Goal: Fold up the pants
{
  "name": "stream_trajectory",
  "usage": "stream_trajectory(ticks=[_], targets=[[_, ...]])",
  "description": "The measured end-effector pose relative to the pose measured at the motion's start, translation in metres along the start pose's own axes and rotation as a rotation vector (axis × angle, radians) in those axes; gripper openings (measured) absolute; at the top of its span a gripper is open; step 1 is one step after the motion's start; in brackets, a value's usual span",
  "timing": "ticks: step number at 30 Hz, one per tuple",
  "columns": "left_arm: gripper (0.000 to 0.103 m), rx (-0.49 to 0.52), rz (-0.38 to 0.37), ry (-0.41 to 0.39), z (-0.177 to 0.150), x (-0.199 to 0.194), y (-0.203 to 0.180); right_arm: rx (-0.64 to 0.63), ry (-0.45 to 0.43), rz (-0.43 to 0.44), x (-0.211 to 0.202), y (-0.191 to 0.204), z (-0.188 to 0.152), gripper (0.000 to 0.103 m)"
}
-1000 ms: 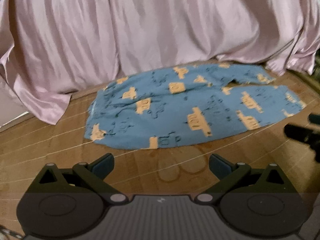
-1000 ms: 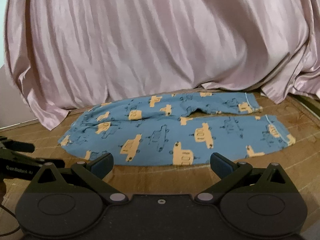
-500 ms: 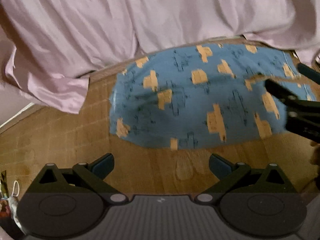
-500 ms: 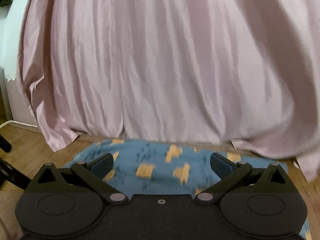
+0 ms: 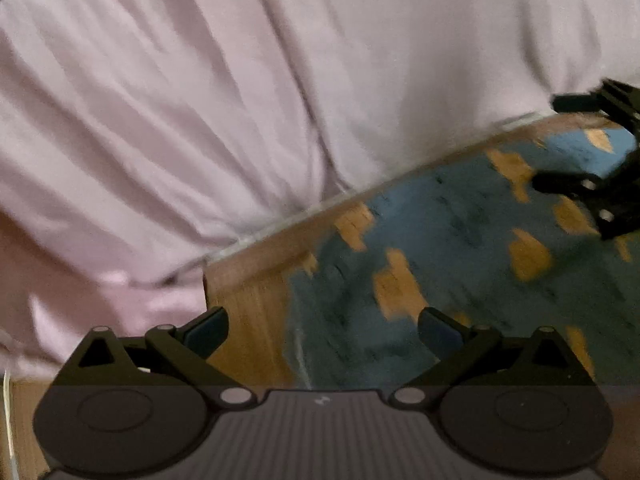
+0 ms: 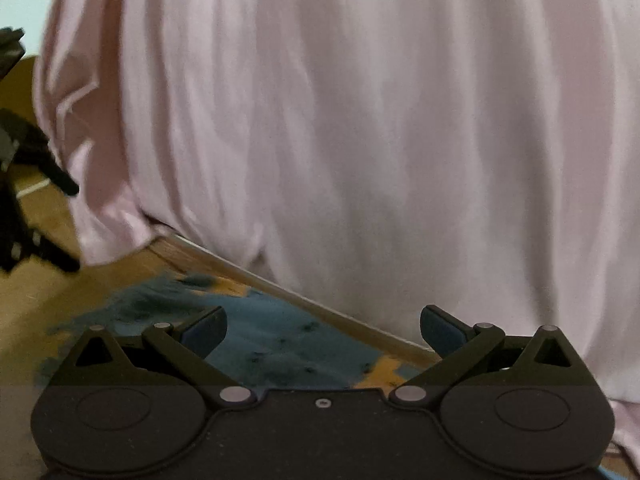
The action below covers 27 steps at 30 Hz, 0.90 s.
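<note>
the blue pants [image 5: 460, 240] with the orange print are laid flat on the wooden floor [image 5: 248, 300], right along the hem of the pink draped sheet [image 5: 200, 100]. nothing is gripped yet. the left gripper [image 5: 322, 330] is held with its fingers spread wide, and the cloth's left edge is seen passing right between them, the bulk running off to the right. the right gripper [image 6: 322, 330] is spread open too, with the far edge of the pants just ahead of its fingers. the long axis looks to be laid left-right along the sheet, so each end is probably best taken by the nearer gripper.
</note>
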<state>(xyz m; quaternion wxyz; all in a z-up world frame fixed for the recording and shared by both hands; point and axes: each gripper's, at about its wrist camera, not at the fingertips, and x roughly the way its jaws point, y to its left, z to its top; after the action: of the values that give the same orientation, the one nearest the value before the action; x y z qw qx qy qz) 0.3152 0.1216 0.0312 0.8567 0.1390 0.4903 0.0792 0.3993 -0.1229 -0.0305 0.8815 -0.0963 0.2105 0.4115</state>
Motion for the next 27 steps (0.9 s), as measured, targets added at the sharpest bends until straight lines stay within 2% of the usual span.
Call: stream_trajectory(ticks=[3,6,9,11,12,15,18,22,24,27], targets=[[0.103,0.006,-0.029,-0.053,0.022,0.039,0.017,0.049,0.049,-0.028,0.008,-0.019,-0.013,0.102],[0.101,0.021,-0.099,-0.072,0.04,0.079,0.028,0.031,0.132,-0.08,0.006,-0.033,-0.024,0.102],[0.087,0.064,-0.186,-0.055,0.049,0.115,0.027,-0.009,0.215,-0.106,0.008,-0.049,-0.024,0.102],[0.081,0.104,-0.243,-0.042,0.05,0.13,0.023,-0.017,0.264,-0.086,0.017,-0.062,-0.017,0.102],[0.08,0.123,-0.266,-0.039,0.051,0.136,0.021,-0.021,0.292,-0.06,0.023,-0.068,-0.012,0.102],[0.067,0.156,-0.314,-0.034,0.053,0.147,0.017,-0.05,0.372,0.037,0.045,-0.082,0.001,0.101],[0.053,0.145,-0.37,-0.018,0.06,0.154,0.02,-0.081,0.452,0.093,0.066,-0.086,0.007,0.088],[0.038,0.16,-0.411,0.013,0.062,0.16,0.02,-0.155,0.502,0.127,0.083,-0.079,0.008,0.066],[0.035,0.177,-0.412,0.032,0.06,0.164,0.019,-0.189,0.516,0.14,0.086,-0.075,0.008,0.056],[0.033,0.231,-0.374,0.041,0.054,0.167,0.012,-0.225,0.505,0.133,0.086,-0.071,0.008,0.052]])
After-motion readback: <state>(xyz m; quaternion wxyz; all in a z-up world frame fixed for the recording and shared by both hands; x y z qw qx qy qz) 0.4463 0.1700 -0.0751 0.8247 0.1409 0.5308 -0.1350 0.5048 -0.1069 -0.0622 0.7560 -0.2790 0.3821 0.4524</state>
